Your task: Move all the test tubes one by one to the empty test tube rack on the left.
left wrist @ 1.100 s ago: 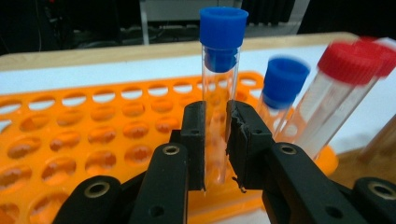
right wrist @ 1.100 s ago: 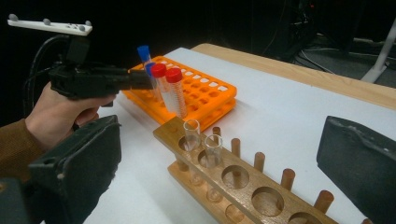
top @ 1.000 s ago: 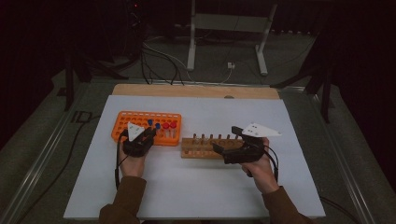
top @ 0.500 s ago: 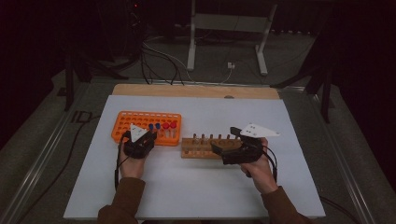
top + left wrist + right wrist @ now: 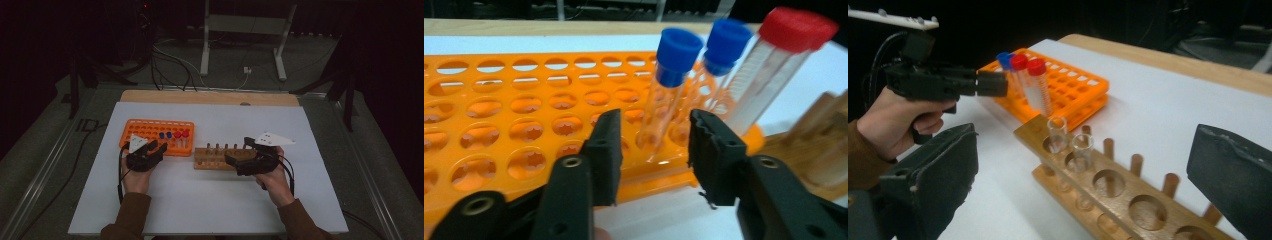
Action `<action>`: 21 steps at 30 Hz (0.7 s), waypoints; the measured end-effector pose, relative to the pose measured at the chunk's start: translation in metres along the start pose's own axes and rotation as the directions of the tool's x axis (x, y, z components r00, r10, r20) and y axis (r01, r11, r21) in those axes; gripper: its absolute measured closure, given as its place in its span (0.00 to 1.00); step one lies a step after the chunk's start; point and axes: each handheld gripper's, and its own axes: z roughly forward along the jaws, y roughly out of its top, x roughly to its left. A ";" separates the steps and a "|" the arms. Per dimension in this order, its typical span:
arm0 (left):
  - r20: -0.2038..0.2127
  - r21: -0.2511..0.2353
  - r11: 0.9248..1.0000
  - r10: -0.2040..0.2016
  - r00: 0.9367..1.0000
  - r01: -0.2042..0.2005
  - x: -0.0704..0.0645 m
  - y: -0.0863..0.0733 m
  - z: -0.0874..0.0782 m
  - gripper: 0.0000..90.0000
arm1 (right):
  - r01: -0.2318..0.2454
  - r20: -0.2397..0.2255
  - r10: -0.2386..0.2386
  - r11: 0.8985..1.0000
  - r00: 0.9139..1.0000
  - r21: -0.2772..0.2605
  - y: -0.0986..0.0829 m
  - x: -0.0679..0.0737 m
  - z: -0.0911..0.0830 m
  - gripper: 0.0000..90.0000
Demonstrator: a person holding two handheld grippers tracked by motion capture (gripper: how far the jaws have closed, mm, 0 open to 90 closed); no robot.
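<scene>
- Four capped tubes stand at the right end of the orange rack point(image 5: 150, 134), two blue, two red; the rack sits on the table's point(image 5: 210, 200) left half, toward the far edge.
- Two open glass tubes point(image 5: 1058, 134) stand in the end holes of the wooden rack point(image 5: 220, 159), which lies just right of the orange one, near the table's middle. The other holes visible in the right claw view are empty.
- Judged progress: early. No tube is in either claw, and all four capped tubes are seated in the orange rack; if the work is to move them to the wooden rack, all of it remains.
- Left claw point(image 5: 654, 150): jaws spread, holding nothing. They sit low at the near edge of the orange rack, framing the nearer blue tube point(image 5: 669, 90). That tube stands beyond the jaws rather than between them; no contact is visible.
- Right claw point(image 5: 1083, 195): jaws spread wide, holding nothing. It hovers at the wooden rack's right end; whether it touches the wood cannot be told.
- Likely next step: left claw advances and closes on the blue tube.
</scene>
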 end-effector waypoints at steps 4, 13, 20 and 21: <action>0.034 -0.027 0.999 -0.016 0.999 0.017 -0.003 0.003 -0.011 0.50 | 0.000 -0.017 0.000 1.000 1.000 0.018 -0.003 0.001 0.006 0.07; 0.065 -0.065 0.998 0.005 0.998 -0.001 -0.018 0.007 -0.020 0.17 | 0.073 0.036 -0.076 0.994 0.996 0.075 -0.010 0.006 0.024 0.20; 0.075 -0.087 0.996 0.014 0.997 -0.007 -0.025 0.011 -0.027 0.01 | 0.090 0.060 -0.095 0.993 0.994 0.082 -0.014 0.003 0.039 0.50; 0.074 -0.088 0.996 0.014 0.997 -0.007 -0.025 0.011 -0.028 0.01 | 0.087 0.063 -0.092 0.993 0.994 0.081 -0.015 0.003 0.041 0.53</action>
